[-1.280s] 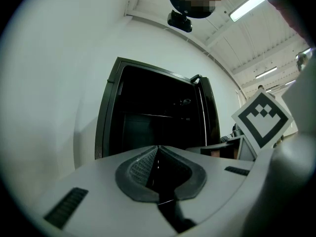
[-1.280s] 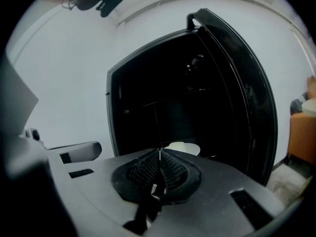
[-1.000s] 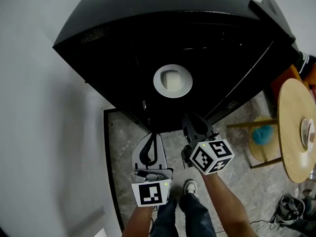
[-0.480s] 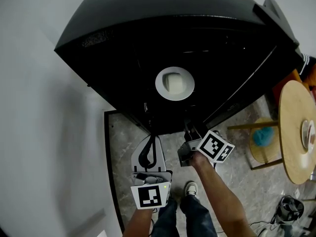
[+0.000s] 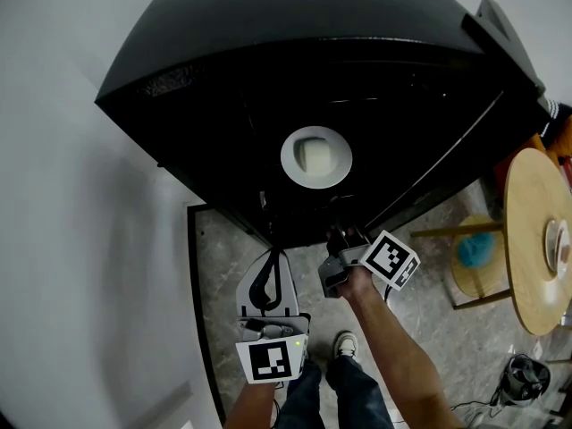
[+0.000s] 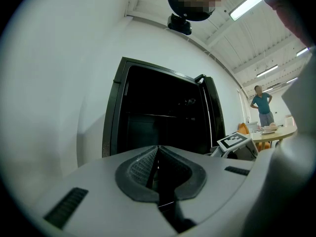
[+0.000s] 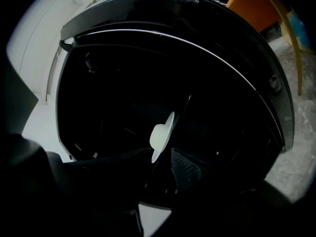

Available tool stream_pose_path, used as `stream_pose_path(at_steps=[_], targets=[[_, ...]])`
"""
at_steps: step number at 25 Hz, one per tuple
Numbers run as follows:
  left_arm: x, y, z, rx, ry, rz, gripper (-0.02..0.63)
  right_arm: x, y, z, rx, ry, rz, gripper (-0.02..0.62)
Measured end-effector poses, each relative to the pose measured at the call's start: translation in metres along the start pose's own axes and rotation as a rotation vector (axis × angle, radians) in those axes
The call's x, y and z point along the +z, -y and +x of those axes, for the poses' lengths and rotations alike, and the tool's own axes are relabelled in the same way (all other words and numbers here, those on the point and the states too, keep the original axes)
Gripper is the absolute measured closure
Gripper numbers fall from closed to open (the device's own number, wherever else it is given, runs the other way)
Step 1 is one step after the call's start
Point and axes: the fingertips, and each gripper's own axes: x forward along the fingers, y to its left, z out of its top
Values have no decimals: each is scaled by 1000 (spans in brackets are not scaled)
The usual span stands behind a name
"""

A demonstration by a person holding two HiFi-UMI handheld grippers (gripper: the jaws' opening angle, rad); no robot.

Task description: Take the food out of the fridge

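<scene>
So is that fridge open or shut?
Open: the fridge interior is exposed, its door swung aside, and a plate shows inside.

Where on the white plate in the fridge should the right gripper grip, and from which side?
Likely the near rim of the plate, level through the open front of the fridge: the rim is thin and bare, the food sits mid-plate. The right gripper faces it, jaws just opening, nothing between them.

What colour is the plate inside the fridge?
The plate is white; the head view shows it best.
</scene>
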Motion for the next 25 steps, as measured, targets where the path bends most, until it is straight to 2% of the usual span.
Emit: stream_pose_path(at_steps=[19, 25], targets=[[-5, -3, 9, -1, -13, -4, 593, 11, 8, 34, 3, 16, 120, 471], [-6, -5, 13, -2, -13, -2, 592, 12, 9, 44, 3, 12, 128, 471]])
